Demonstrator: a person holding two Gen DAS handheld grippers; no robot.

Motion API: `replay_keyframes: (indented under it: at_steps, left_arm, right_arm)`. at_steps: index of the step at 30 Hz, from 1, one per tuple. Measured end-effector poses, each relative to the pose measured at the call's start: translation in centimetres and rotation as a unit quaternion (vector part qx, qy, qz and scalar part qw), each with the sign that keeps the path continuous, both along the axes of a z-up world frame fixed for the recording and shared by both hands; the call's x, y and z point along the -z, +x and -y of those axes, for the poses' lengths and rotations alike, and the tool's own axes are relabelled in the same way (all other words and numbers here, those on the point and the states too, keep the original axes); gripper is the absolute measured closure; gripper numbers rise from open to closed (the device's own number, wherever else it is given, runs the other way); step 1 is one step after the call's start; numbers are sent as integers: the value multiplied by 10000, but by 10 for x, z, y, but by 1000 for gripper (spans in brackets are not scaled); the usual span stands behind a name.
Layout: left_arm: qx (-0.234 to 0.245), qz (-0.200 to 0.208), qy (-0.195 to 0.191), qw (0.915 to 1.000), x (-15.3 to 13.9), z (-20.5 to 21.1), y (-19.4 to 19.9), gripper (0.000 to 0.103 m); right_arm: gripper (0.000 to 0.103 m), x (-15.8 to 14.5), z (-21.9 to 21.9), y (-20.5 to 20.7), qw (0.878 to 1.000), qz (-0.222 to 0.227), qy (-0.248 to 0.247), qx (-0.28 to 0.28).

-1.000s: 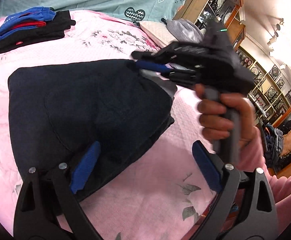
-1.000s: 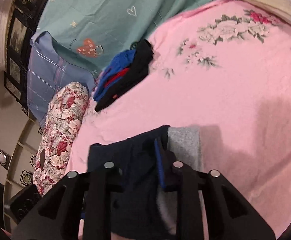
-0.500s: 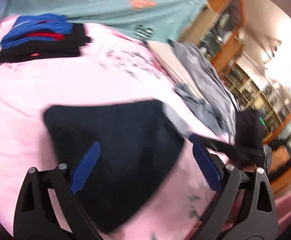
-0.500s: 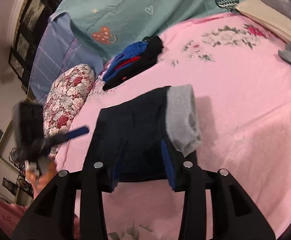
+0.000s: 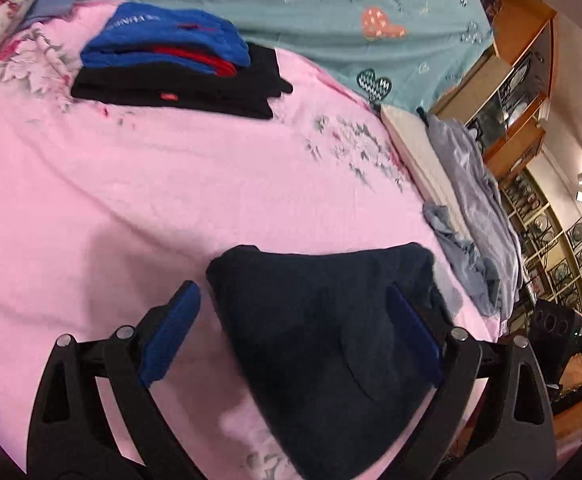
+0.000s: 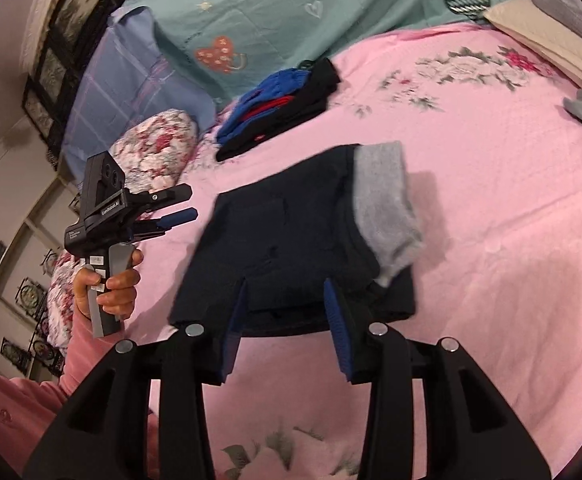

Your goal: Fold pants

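The folded dark navy pants (image 6: 291, 232) lie flat on the pink floral bedspread (image 6: 491, 240), with a grey inner part (image 6: 387, 208) turned out along their right side. My right gripper (image 6: 287, 328) is open, its blue pads either side of the pants' near edge with nothing pinched. In the left wrist view the pants (image 5: 331, 340) lie beneath and between the wide-open fingers of my left gripper (image 5: 291, 336). From the right wrist view, the left gripper (image 6: 171, 208) hovers off the pants' left edge, held by a hand (image 6: 111, 288).
A stack of folded blue, red and black clothes (image 5: 179, 72) sits at the far side of the bed by a teal quilt (image 5: 331, 8). Loose grey garments (image 5: 471, 208) lie along the right edge. A floral pillow (image 6: 159, 148) is at the left.
My right gripper let go of the pants' edge and drew back. The left gripper lifted off the pants and swung away to their left side. The pants now lie flat.
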State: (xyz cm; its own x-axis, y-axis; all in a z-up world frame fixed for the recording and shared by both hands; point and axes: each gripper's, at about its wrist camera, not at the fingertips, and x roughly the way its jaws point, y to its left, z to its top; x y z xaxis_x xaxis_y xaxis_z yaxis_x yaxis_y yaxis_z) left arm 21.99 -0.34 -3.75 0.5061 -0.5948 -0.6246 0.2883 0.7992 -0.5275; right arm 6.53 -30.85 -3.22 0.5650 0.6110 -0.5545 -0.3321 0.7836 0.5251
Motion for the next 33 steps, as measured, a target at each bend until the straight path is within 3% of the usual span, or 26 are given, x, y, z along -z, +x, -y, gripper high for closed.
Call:
replay_keyframes:
  at_steps: [4, 6, 8, 11, 12, 17, 21, 26, 29, 33]
  left_arm:
    - [317, 114, -365, 9988, -13, 5, -33, 8]
    - [494, 157, -328, 9981, -12, 20, -46, 8]
    - [591, -24, -70, 9982, 4, 37, -55, 8]
    - [358, -132, 622, 9973, 25, 45, -72, 8]
    - [307, -133, 638, 9974, 26, 42, -78, 8]
    - [208, -348, 30, 9992, 20, 13, -92, 8]
    - [35, -518, -160, 9985, 19, -1, -92, 8]
    - [163, -1074, -966, 9894, 33, -6, -89, 8]
    - [190, -1333, -948, 9863, 44, 0, -87, 8]
    - [370, -1502, -1022, 9827, 52, 14, -82, 8]
  right_arm:
    - [61, -7, -28, -2, 9977, 285, 164, -588]
    - [56, -1, -41, 5, 9970, 200, 145, -729]
    - [55, 18, -48, 17, 9971, -311, -181, -668]
    - [55, 15, -38, 12, 9971, -292, 5, -698]
    - [54, 8, -32, 7, 9978, -179, 20, -642]
    - [53, -11, -13, -11, 9987, 224, 50, -450]
    - [53, -13, -45, -19, 9920, 405, 82, -1190]
    - [53, 20, -87, -1, 9816, -557, 471, -1764]
    - [53, 27, -92, -1, 9842, -596, 80, -1664]
    - [53, 18, -80, -5, 9865, -437, 79, -1576]
